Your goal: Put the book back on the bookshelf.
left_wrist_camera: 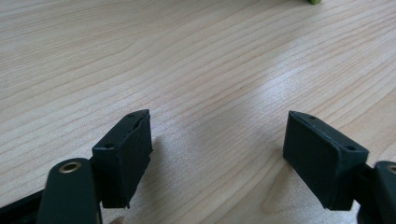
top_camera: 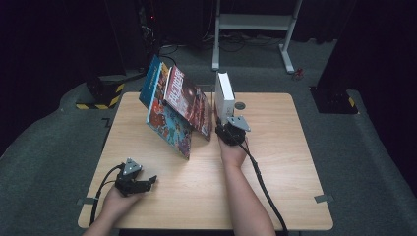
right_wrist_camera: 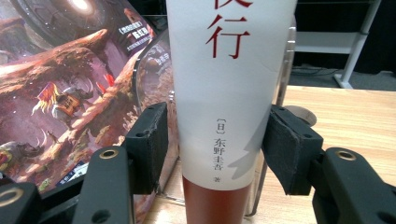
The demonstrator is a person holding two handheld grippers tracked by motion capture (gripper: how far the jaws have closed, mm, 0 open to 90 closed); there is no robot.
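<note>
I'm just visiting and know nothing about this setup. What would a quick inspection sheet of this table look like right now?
Surface: pale wood table, bare in front.
Job's things: white book upright on end; in the right gripper view its spine sits between the pads, which seem to touch it.
Clutter: three colourful books leaning beside it; small round disc behind.
Grippers: right tool at the white book; left tool resting low on the table, open, nothing between its pads.
Cables: one black cable trails from the right tool, another from the left.
Surroundings: dark room, grey floor, white frame behind.
</note>
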